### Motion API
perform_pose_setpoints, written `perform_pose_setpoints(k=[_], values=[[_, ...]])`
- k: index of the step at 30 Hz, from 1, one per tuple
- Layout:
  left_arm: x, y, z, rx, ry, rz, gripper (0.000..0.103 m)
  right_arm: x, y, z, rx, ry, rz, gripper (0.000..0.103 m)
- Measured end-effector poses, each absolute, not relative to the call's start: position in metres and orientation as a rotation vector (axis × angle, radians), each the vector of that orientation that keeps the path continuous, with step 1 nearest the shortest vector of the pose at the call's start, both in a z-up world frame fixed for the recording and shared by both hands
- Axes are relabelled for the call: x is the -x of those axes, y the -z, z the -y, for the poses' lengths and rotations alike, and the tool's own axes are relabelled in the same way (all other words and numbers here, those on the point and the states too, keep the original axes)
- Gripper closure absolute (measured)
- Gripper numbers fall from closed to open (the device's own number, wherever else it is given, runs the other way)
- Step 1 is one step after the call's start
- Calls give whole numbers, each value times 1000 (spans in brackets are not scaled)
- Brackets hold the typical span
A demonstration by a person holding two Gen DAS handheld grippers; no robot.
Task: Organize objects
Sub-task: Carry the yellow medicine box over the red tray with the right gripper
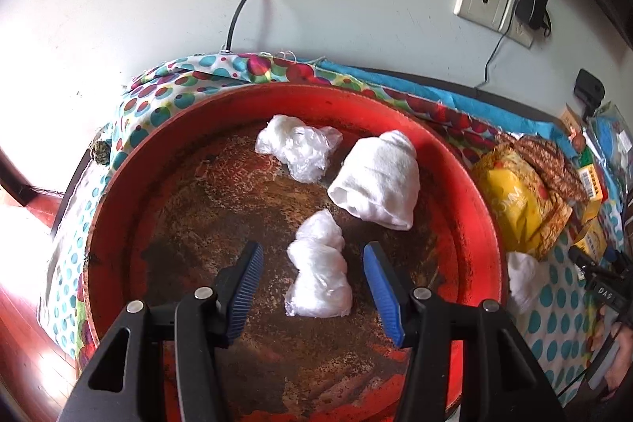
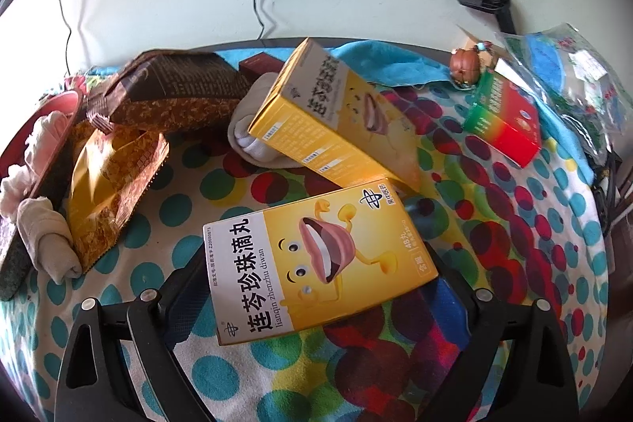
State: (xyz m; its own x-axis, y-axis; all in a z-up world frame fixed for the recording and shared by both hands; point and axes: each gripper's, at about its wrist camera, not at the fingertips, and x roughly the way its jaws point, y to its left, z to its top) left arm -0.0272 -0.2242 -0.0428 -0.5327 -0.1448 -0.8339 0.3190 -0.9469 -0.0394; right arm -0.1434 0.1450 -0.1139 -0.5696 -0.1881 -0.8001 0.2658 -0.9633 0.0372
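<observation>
Black claw arms with blue ribbed pads fill the lower edge of the left wrist view; the left claw (image 1: 312, 287) stands open over a round red tray with a worn, rust-brown floor (image 1: 467, 192). A crumpled white plastic bag bundle (image 1: 318, 269) lies on the tray floor between the pads, with a clear gap on each side; neither pad touches it, nothing is gripped. Farther in on the tray sit a second crumpled clear plastic bundle (image 1: 298, 151) and, just to its right, a rolled white cloth (image 1: 378, 178). Left claw is tilted steeply down at the tray floor.

Right wrist view: right claw (image 2: 316, 263) is spread wide, fingers mostly hidden under a flat yellow medicine box with a cartoon mouth (image 2: 316, 263). Box lies across the gap between the fingers; whether the pads press its sides cannot be told. Beyond it, a second yellow box of the same kind (image 2: 336, 121) leans tilted on a rolled white sock (image 2: 249, 133). A green-and-red box (image 2: 502, 117) lies well apart to the right, and a gold snack bag (image 2: 114, 180) to the left. All rest on the surface's polka-dot cloth (image 2: 494, 224). Right claw also points steeply down.
</observation>
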Motion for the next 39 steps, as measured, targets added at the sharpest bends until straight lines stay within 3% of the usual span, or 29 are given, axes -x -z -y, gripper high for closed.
perform_pose_setpoints(k=[10,20,31,39], values=[[25,43,227,-1376,2530,-297,49,102,73,-108,-1179,2457,-70,8],[11,28,251,-1318,2518,-367,49,74,34,6,-1023,2262,-296,8],[-7,31,293,-1273,2443,-489,49,61,67,109,-1076,2079,-588,8],[-7,37,300,-1283,2431,-529,49,80,89,142,-1162,2092,-588,8]])
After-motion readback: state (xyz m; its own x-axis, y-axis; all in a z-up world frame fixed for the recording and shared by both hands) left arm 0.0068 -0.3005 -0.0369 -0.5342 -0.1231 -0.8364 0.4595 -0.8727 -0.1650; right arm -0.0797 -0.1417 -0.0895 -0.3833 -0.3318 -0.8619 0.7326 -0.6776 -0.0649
